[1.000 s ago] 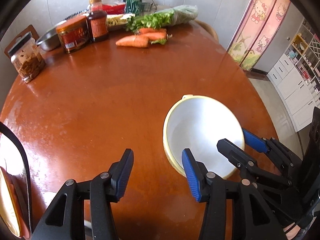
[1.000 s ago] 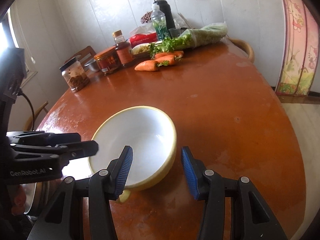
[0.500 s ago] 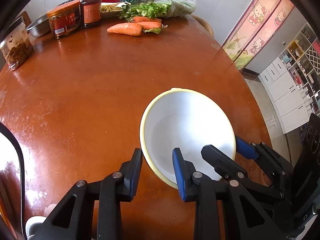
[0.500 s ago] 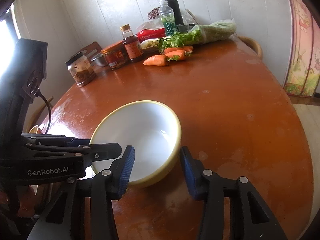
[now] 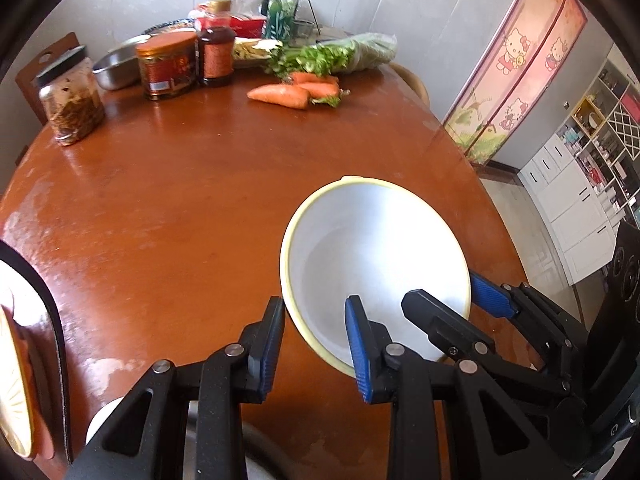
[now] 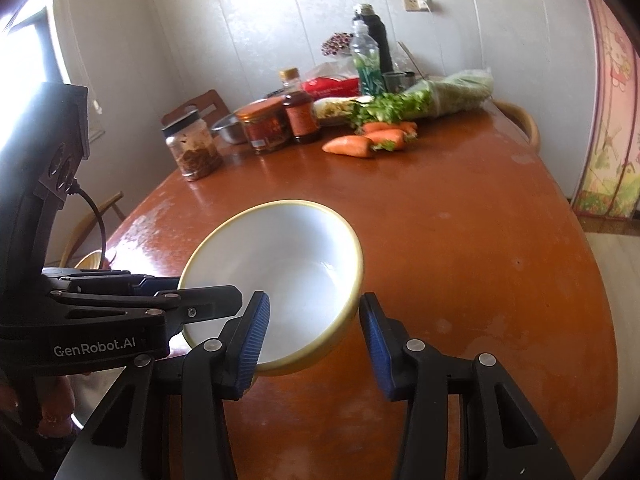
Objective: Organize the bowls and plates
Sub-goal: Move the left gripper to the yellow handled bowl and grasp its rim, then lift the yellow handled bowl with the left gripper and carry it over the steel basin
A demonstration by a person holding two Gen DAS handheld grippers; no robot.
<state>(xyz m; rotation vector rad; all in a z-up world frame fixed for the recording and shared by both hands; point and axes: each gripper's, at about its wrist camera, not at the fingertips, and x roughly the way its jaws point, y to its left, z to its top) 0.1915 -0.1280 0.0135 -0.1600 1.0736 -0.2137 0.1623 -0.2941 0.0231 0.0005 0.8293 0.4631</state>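
Both your tongs are clamped on the white bowl with a yellow rim (image 5: 376, 256). Your left gripper (image 5: 314, 356) bites the near-left rim, one blue pad outside, one inside. Your right gripper (image 6: 312, 334) bites the near-right rim the same way. The bowl is tilted, far edge up; whether its base is off the round red-brown wooden table (image 5: 180, 208) you can't tell, since the underside is hidden by the bowl itself.

Hard to read: bottom-left of the left wrist view, a pale yellow plate edge (image 5: 12, 392) is cut off by the frame, and a grey curved thing under the fingers is too dark to name. A cable (image 6: 94, 216) hangs off the left unit.

Room: the table centre and right side lie bare. Carrots (image 5: 296, 90), leafy greens in a bag (image 5: 340, 56), jars (image 5: 72, 96) and bottles (image 5: 216, 48) crowd the far edge by the wall, well apart from the bowl. The table's right edge is near the bowl.
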